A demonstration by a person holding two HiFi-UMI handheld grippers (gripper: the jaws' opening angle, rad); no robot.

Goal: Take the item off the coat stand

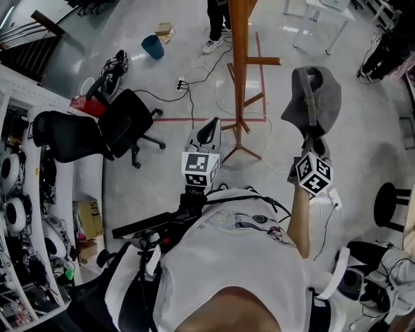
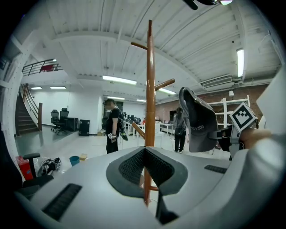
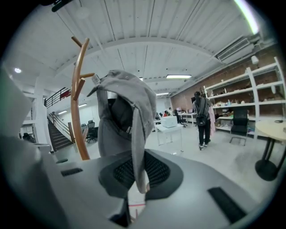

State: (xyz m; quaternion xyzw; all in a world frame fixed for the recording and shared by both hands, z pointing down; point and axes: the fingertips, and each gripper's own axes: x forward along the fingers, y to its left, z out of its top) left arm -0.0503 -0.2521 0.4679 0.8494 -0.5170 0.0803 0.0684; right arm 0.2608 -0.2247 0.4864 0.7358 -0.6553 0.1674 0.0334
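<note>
Mostly the grey floor fills the head view, with red tape lines and a white cable lying around the foot of the stand. At the left edge there is a white shelf full of small things, and beside it two black chairs. A white table is far at the top right, and a black stool is at the right edge. A person stands behind the stand, near a blue bin.

The cap is off the stand. It is held up in the air to the right of the stand, apart from the pegs. The right gripper has its jaws clamped on a thin hanging part of the cap. In the right gripper view the cap covers the middle of the picture, and the stand is behind it at the left.

The left gripper is lower, in front of the stand's foot. Its jaws are together with nothing between them. In the left gripper view the pole rises straight behind the jaws, with the cap to its right.
</note>
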